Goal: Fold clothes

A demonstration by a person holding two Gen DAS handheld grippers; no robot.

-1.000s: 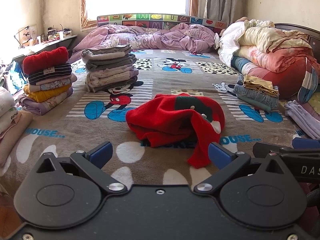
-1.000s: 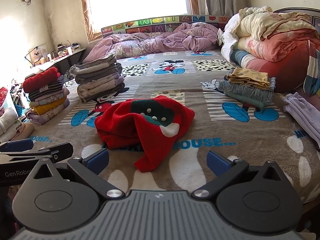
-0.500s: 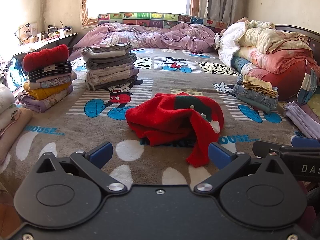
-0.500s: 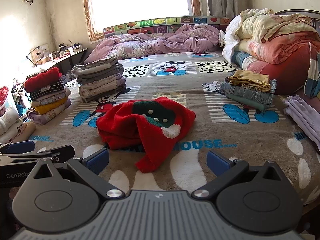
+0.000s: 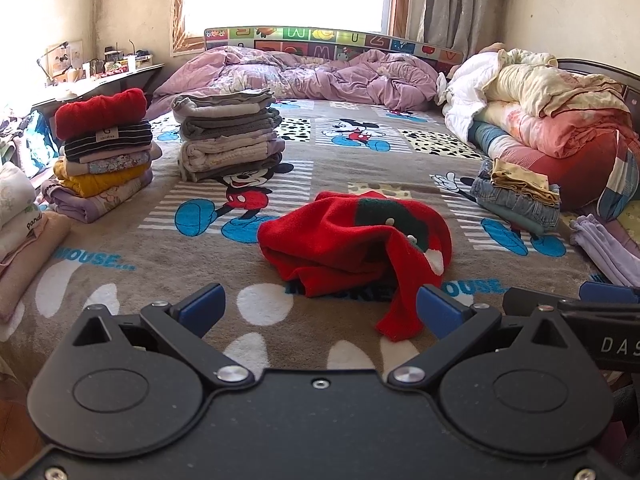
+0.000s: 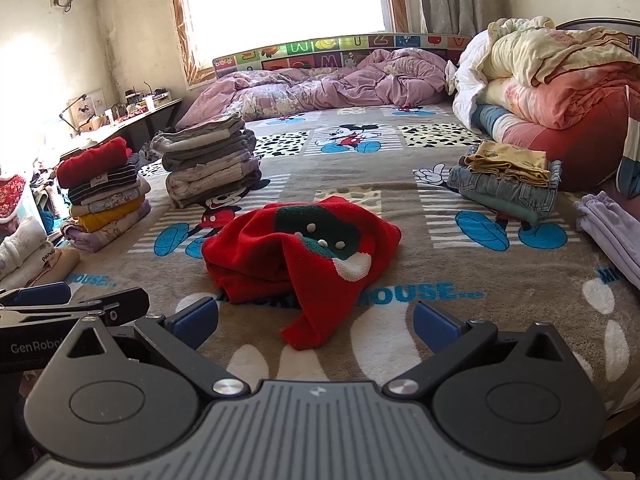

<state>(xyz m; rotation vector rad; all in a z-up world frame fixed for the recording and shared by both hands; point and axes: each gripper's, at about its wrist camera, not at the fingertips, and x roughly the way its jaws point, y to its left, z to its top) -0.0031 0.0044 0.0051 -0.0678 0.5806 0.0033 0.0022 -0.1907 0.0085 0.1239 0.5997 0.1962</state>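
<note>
Both tools, left and right, hang open and empty just short of the crumpled red sweater mid-bed. Its dangling sleeve may drag and bunch if one layer is pinched. The plush blanket grips fabric; folded stacks crowd the bed's edges.

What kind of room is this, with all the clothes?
Most likely a bedroom at home. There is a big bed with a Mickey Mouse blanket, a crumpled purple duvet by the window, and folded clothes stacks around a red sweater.
</note>
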